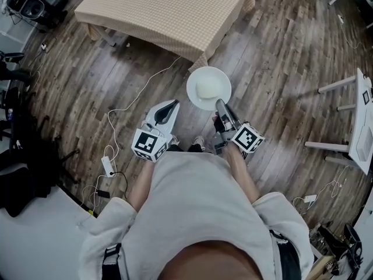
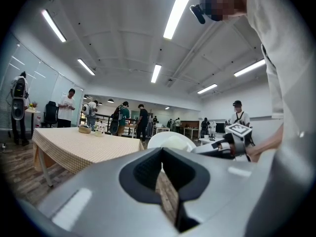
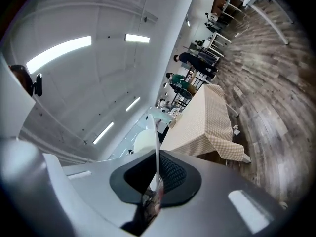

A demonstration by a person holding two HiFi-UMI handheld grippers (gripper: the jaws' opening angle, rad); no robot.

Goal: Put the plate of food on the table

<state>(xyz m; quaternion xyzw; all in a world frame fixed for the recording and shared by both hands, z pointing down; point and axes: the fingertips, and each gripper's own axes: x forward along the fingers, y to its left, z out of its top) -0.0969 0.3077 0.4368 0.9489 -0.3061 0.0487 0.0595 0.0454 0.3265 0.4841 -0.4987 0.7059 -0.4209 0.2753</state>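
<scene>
A white plate (image 1: 196,96) with a pale mound of food (image 1: 208,87) hangs above the wooden floor in front of me. My right gripper (image 1: 221,103) is shut on its near rim. In the right gripper view the plate (image 3: 154,141) shows edge-on, with the jaws of the right gripper (image 3: 156,182) clamped on it. The table (image 1: 169,10) with its beige checked cloth stands just beyond the plate. My left gripper (image 1: 172,104) hangs left of the plate, apart from it, shut and holding nothing. The left gripper view shows the left gripper (image 2: 166,182), the plate (image 2: 170,141) and the table (image 2: 79,144).
A power strip (image 1: 109,167) and white cables lie on the floor at my left. White furniture (image 1: 361,121) stands at the right, black equipment (image 1: 17,168) at the left. Several people (image 2: 66,107) stand behind the table, which carries a small basket (image 2: 85,129).
</scene>
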